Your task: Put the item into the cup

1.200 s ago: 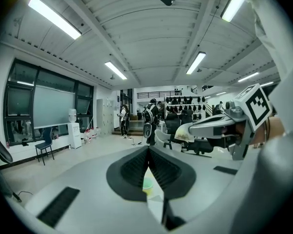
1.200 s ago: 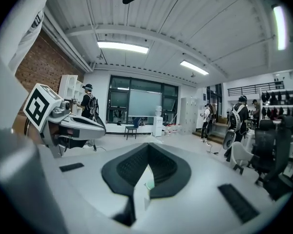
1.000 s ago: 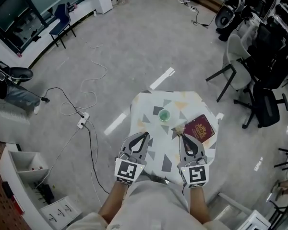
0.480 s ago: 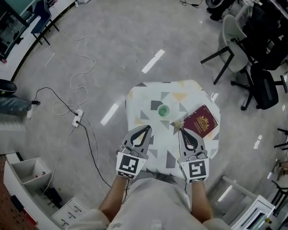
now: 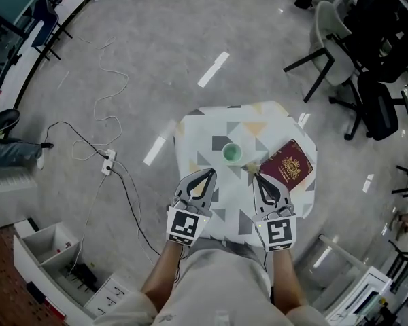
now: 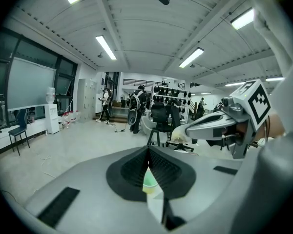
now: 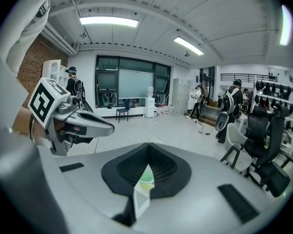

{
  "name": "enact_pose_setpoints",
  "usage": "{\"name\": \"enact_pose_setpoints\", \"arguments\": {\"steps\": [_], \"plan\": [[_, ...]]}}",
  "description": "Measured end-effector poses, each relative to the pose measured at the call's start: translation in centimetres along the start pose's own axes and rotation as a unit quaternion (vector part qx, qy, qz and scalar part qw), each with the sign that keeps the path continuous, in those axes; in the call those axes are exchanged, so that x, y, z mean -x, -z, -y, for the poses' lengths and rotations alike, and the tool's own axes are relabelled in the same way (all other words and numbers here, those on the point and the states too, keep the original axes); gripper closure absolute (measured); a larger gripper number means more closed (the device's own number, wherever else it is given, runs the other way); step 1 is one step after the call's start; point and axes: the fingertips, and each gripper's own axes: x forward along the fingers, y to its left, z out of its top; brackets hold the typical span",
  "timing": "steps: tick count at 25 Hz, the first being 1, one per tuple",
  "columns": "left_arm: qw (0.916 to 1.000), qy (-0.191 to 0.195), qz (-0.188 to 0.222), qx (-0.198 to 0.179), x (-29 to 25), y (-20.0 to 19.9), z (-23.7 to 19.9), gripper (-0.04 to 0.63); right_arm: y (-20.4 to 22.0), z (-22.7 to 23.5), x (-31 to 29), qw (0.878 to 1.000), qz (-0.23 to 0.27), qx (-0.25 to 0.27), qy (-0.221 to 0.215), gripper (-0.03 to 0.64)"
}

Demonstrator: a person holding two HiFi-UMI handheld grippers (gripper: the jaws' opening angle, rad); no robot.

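Note:
A small green cup (image 5: 232, 153) stands on the table with the patterned cloth (image 5: 190, 136). In the head view a small pale item (image 5: 253, 168) lies on the cloth right of the cup, just ahead of my right gripper (image 5: 258, 176); whether they touch I cannot tell. My left gripper (image 5: 209, 173) points at the cloth left of the cup. Both grippers are shut with nothing between their jaws. In each gripper view the cup (image 6: 150, 179) (image 7: 146, 178) shows through the thin slit under the closed jaws. The pale item is hidden in both gripper views.
A dark red booklet (image 5: 287, 169) lies at the table's right side. Office chairs (image 5: 340, 53) stand beyond the table to the right. A cable and power strip (image 5: 109, 163) lie on the floor at left, and white shelving (image 5: 47, 257) stands at lower left.
Both grippers have edged a little forward toward the cup, still shut. The head camera has shifted, so the table sits slightly higher in view.

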Motion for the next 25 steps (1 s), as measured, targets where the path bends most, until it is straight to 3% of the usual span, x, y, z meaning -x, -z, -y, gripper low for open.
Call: {"name": "enact_pose_setpoints", "arguments": {"steps": [25], "plan": [[0.9971, 0.044, -0.061, 0.008, -6.1, 6.0, 0.0, 0.583, 8.6, 0.2, -6.8, 0.995, -0.085, -0.033, -0.025, 0.612]]}}
